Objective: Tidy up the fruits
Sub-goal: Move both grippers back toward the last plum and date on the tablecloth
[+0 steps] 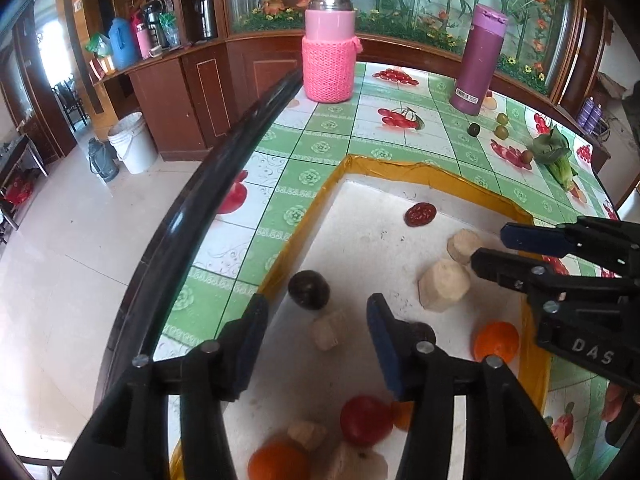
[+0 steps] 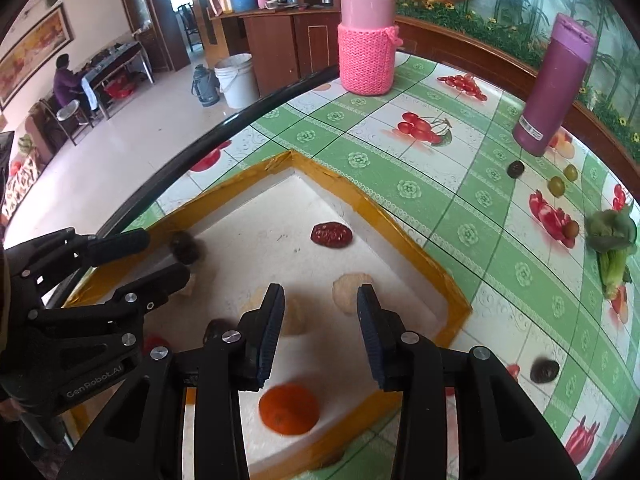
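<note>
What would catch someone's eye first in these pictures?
The white tray with its yellow rim, mid-table, scattered with fruit: an orange nearest the right gripper, a red slice farther back. Behind stand a pink bottle and a purple flask.

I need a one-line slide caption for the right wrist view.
Open right hand-held gripper above a white tray holding an orange and other fruit pieces.

Orange fruit point(image 2: 289, 409); pink knit bottle point(image 1: 329, 65)
</note>
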Demonstrator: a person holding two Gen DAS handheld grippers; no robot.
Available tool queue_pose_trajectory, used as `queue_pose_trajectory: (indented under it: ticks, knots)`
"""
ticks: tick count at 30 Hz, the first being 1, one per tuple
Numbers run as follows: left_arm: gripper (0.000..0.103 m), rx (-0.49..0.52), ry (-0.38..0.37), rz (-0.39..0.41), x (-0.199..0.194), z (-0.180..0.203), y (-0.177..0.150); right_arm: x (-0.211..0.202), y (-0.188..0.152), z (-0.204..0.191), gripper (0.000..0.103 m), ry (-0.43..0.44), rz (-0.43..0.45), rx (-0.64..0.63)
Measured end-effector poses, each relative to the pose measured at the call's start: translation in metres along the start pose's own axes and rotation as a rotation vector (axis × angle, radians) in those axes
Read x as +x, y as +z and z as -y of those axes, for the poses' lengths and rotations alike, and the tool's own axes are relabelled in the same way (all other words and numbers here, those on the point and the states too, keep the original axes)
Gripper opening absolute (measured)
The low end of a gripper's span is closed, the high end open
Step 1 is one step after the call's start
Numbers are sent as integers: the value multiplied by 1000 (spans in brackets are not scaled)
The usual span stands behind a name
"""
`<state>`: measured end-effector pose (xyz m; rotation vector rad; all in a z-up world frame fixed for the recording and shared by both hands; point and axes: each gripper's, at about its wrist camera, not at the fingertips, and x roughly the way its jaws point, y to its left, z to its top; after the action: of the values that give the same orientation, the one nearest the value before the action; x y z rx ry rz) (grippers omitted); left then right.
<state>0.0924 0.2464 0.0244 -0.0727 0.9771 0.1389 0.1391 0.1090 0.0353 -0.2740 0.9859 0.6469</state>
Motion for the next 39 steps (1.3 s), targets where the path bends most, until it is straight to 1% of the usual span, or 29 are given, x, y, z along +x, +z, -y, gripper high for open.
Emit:
queue_pose_trajectory:
  ticks: [6, 10, 12, 14, 17, 21, 23, 25, 28, 29, 30, 33, 35, 37, 39]
  knots:
    - [57, -9, -6, 11, -25, 5, -14, -36, -23, 10, 36, 8, 39, 19]
    - [62, 25, -27, 28, -44, 26, -27, -55, -47, 26, 37, -3, 50, 37]
    - [63, 47, -49, 39, -54, 39, -34, -61, -61, 36, 38, -17, 43, 48]
    - [64, 57, -87, 54, -65, 52, -42, -65, -76, 48, 38, -37, 31, 65]
    - [66, 68, -168, 55, -77, 76, -55, -68, -99, 72, 38, -66, 12, 112]
    - [66, 107, -245, 18, -77, 109, -74, -71, -120, 109, 38, -101, -1, 206]
    - [68, 111, -260, 0, -71, 121, -85, -73, -125, 124, 38, -106, 4, 252]
    - [71, 139, -211, 52, -71, 130, -92, -74, -130, 134, 39, -102, 7, 282]
    - [71, 173, -152, 90, -73, 141, -96, -69, -133, 145, 39, -100, -1, 308]
    - [70, 170, -142, 107, -78, 143, -100, -68, -134, 148, 39, -93, -4, 318]
    - [70, 173, -150, 128, -83, 148, -104, -67, -135, 151, 39, -82, -6, 330]
    - [70, 243, -145, 207, -94, 168, -118, -62, -138, 152, 39, -58, -10, 338]
    - [70, 264, -142, 207, -85, 175, -118, -58, -139, 152, 39, -51, -17, 329]
    - [68, 238, -142, 181, -67, 174, -112, -56, -140, 152, 39, -44, -23, 321]
    - [63, 204, -157, 124, -47, 167, -103, -55, -140, 154, 39, -39, -22, 319]
